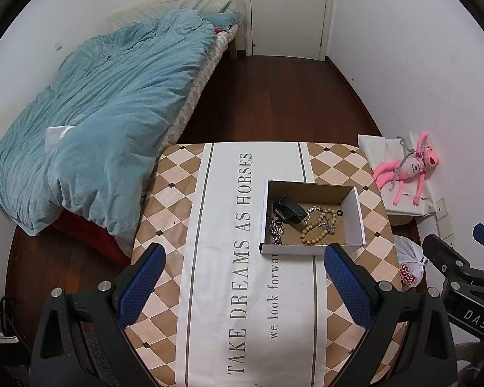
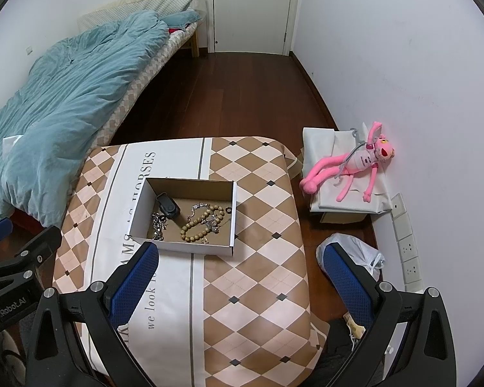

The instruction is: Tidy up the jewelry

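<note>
1. Our left gripper (image 1: 243, 282) hangs above the table with its blue-padded fingers (image 1: 142, 285) spread wide, pinching nothing and touching nothing.
2. Our right gripper (image 2: 240, 282) is likewise splayed and empty over the table's near right corner; its right finger sits over the floor beside the table.
3. Ahead of both, a shallow cardboard box (image 1: 355, 216) rests on the checked tablecloth (image 1: 184, 174), its near wall hiding the closest strip of its floor.
4. Inside lie a tan bead bracelet (image 2: 200, 222), a tangled silver chain (image 2: 158, 224) at the left, a black case (image 2: 168, 209) and a small dark ring (image 2: 228, 210); a second silver piece crossing the beads is too tangled for us to identify.
5. Beyond, a pink plush toy (image 2: 355, 161) lies by the wall, and a blue duvet (image 1: 106, 109) covers the bed.
</note>
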The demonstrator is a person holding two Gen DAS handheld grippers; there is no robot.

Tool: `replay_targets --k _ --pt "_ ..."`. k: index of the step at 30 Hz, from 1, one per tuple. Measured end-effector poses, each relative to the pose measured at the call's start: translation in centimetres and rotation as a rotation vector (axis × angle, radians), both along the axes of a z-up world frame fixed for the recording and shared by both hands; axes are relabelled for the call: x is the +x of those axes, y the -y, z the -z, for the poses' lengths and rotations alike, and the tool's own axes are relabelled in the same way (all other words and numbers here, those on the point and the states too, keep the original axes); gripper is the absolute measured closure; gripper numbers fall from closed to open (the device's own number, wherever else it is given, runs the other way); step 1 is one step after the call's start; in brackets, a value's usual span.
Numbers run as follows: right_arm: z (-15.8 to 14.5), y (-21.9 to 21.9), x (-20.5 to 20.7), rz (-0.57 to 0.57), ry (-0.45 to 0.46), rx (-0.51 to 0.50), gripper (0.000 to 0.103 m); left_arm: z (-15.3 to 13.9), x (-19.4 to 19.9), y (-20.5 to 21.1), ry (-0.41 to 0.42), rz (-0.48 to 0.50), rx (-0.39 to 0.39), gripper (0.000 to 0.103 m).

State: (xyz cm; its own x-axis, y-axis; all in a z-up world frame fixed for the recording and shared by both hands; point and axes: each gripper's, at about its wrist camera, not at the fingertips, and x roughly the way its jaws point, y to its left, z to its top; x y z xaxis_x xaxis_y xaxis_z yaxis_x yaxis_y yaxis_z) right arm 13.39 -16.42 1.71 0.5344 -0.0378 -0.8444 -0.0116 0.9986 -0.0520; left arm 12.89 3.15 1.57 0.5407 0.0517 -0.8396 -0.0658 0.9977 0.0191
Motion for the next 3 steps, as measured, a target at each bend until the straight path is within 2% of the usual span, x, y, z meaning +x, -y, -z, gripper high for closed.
replay_targets --k 3 --pt "0.16 -0.14 -0.22 0.001 0.0 -0.005 0.0 0.03 -0.06 -0.01 0.001 0.0 -0.002 0.003"
